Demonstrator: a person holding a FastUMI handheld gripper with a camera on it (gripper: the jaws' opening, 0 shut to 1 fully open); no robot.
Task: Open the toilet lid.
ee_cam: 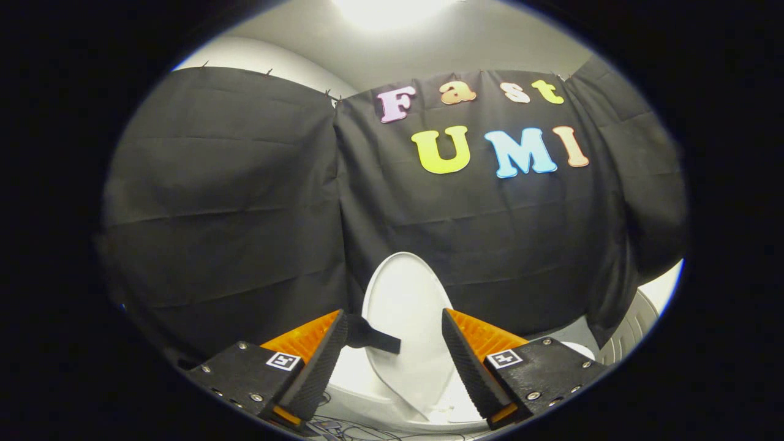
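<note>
The toilet lid stands raised at lower centre, beyond the spread, empty fingers; unsupported, it could tip back down.

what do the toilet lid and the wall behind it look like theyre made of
Toilet lid: probably hard plastic, white and smooth with a soft sheen; it stands raised between the open gripper's fingers. A black strap on its edge looks like fabric or tape. Wall: matte black cloth, going by its creases and pinned top edge.

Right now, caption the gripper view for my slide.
Open gripper frames the raised toilet lid against the black cloth wall.
</note>
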